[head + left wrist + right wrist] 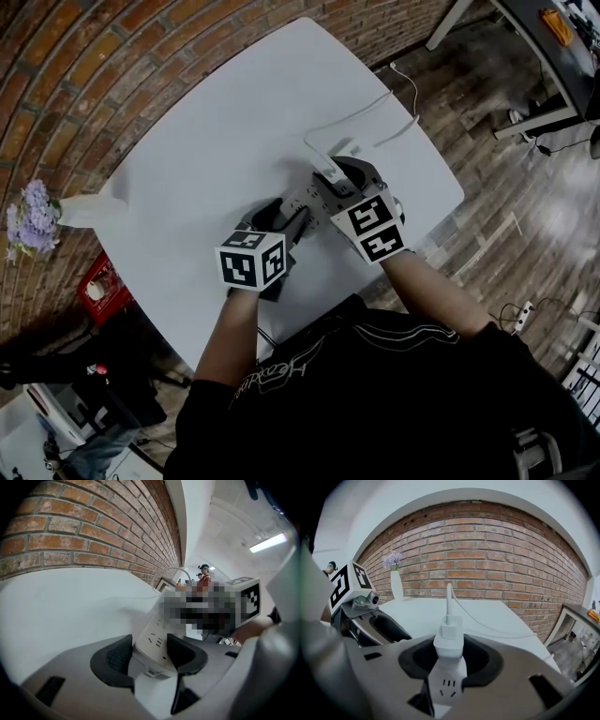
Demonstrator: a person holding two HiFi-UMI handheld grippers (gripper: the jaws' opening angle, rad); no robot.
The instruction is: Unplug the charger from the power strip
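left gripper: your textured black pads clamp the end of the smooth white power strip, lower centre | right gripper: your curved pads pinch the boxy white charger, plugged upright in the strip, centre | thin white cable rises from it | matte white table

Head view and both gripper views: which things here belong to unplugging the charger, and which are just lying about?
In the job:
charger, plugged into the power strip
its cable
left gripper, clamped on the strip
right gripper, closed on the charger

Lying about:
vase of purple flowers on the table
red crate beside the table
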